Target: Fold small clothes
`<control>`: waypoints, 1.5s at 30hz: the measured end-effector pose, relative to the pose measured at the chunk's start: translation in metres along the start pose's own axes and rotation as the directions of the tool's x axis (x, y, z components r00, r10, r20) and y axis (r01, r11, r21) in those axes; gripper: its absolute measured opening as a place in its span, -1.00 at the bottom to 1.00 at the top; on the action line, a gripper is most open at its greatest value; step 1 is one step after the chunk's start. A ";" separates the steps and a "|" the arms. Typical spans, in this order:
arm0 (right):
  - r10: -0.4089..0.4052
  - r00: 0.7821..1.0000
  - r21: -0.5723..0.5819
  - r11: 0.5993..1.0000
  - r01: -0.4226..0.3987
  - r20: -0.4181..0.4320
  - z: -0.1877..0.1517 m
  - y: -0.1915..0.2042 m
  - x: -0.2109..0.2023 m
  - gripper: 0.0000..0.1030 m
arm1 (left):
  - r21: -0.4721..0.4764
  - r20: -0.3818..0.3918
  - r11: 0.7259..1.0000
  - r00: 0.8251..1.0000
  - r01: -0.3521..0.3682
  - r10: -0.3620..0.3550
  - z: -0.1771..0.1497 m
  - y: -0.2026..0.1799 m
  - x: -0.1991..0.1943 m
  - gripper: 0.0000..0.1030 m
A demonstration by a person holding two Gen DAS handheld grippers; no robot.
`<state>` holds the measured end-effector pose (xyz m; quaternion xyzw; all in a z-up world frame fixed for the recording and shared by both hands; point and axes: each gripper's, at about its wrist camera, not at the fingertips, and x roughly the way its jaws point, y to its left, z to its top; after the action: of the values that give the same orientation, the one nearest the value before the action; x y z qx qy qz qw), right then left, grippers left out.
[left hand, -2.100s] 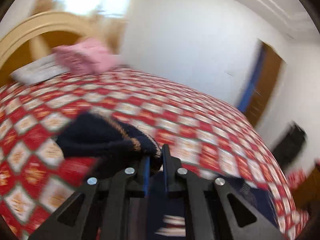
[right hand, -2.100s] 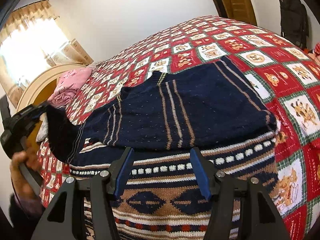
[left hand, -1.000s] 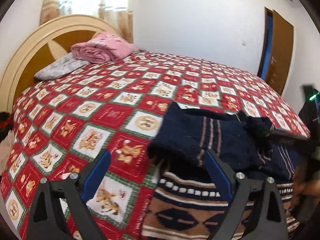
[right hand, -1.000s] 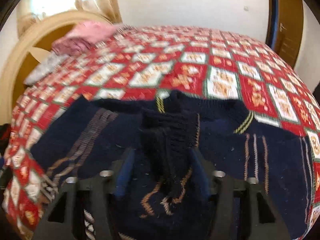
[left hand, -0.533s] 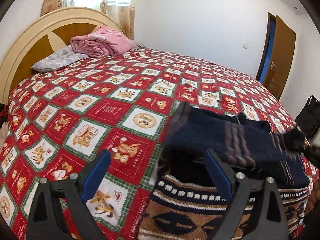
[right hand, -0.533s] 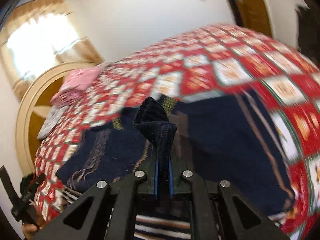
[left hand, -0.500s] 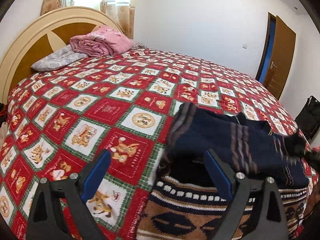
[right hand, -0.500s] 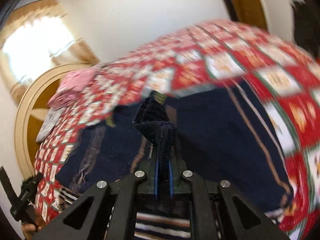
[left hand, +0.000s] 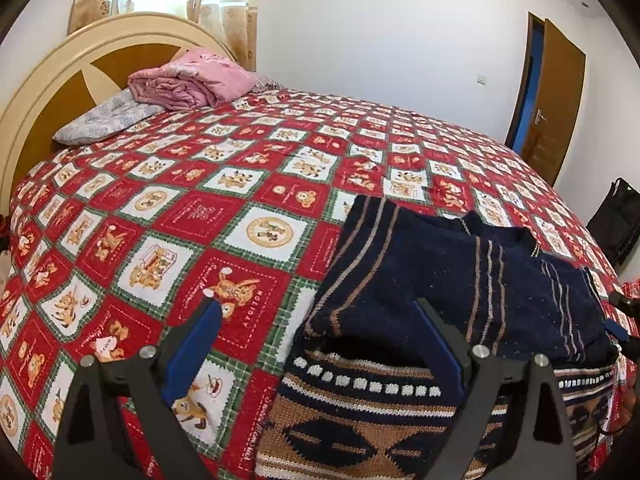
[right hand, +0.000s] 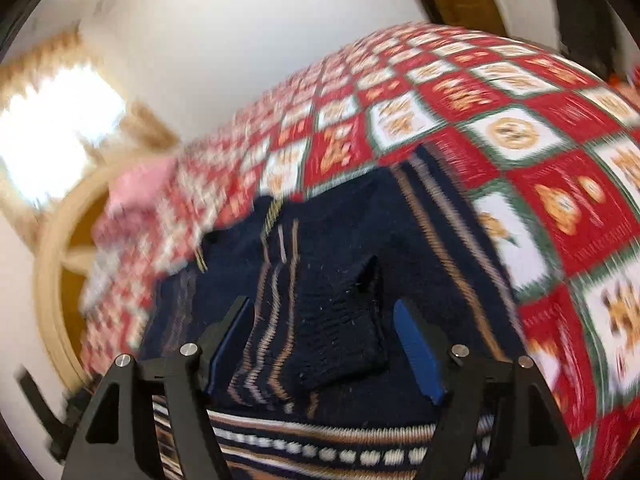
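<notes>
A small navy knit sweater (left hand: 460, 280) with tan stripes and a brown patterned lower band lies on the bed; both sleeves are folded across its chest. My left gripper (left hand: 316, 344) is open and empty, low over the sweater's left edge. My right gripper (right hand: 324, 336) is open, just above the folded sleeve cuff (right hand: 340, 328), which lies loose on the sweater (right hand: 420, 248). The right wrist view is blurred by motion. The right gripper's tip also shows in the left wrist view (left hand: 618, 322) at the sweater's right edge.
The bed carries a red, white and green bear-pattern quilt (left hand: 192, 216). A pink folded blanket (left hand: 188, 80) and a grey pillow (left hand: 104, 116) lie by the wooden headboard (left hand: 80, 64). A brown door (left hand: 560, 100) and a black bag (left hand: 616, 220) are at the right.
My right gripper carried the right sleeve across the chest, then opened and let it go. My left gripper released the left sleeve earlier and stays open.
</notes>
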<state>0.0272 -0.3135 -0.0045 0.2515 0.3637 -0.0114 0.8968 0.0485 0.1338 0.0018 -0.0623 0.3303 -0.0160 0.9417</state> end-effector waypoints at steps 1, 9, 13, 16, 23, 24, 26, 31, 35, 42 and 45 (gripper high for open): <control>-0.030 0.999 -0.051 0.998 0.028 -0.028 0.001 0.005 0.012 0.38 | -0.004 -0.004 1.000 1.000 0.002 -0.002 0.000 0.000 0.000 0.87; -0.156 0.988 -0.259 0.954 0.149 -0.007 -0.004 0.032 0.030 -0.70 | -0.025 -0.006 0.998 0.999 -0.051 0.051 0.003 0.013 0.000 0.87; -0.174 0.978 -0.276 0.940 0.201 0.118 0.014 0.034 0.008 -0.71 | -0.057 -0.033 0.997 0.998 -0.049 0.047 0.004 0.019 0.007 0.87; -0.238 0.962 -0.315 0.910 0.270 0.136 0.020 0.035 0.021 -0.71 | -0.059 -0.040 0.997 0.998 -0.042 0.039 0.001 0.017 0.011 0.87; -0.347 0.928 -0.366 0.853 0.371 0.134 0.008 0.024 0.049 -0.50 | 0.005 -0.065 0.999 0.997 -0.033 0.033 -0.005 0.000 0.018 0.87; -0.330 0.937 -0.349 0.869 0.350 0.119 0.010 0.020 0.044 -0.50 | 0.018 -0.066 0.999 0.997 -0.040 0.042 -0.006 -0.002 0.018 0.87; -0.269 0.956 -0.267 0.919 0.290 0.115 0.012 0.013 0.023 -0.50 | 0.025 -0.070 0.999 0.996 -0.046 0.048 -0.006 -0.004 0.018 0.87; 0.012 0.967 -0.050 0.999 0.001 0.256 0.007 0.000 -0.073 -0.49 | 0.009 -0.034 1.000 0.999 -0.026 0.026 -0.005 0.001 0.007 0.87; 0.407 0.852 0.166 0.863 -0.477 0.331 -0.005 -0.014 -0.115 -0.27 | -0.031 -0.051 0.999 0.998 0.036 -0.038 -0.003 -0.001 0.003 0.87; 0.651 0.679 0.132 0.681 -0.720 0.339 -0.020 -0.001 -0.164 0.42 | -0.033 -0.002 0.994 0.994 0.106 -0.106 0.003 -0.004 -0.027 0.87; 0.575 0.776 0.074 0.789 -0.610 0.259 -0.023 0.003 -0.192 0.42 | -0.033 0.013 0.993 0.993 0.117 -0.117 0.004 0.002 -0.038 0.87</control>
<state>-0.1284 -0.3314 0.1097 0.4189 0.1609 0.2161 0.8671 0.0217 0.1390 0.0283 -0.0974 0.3211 -0.0655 0.9397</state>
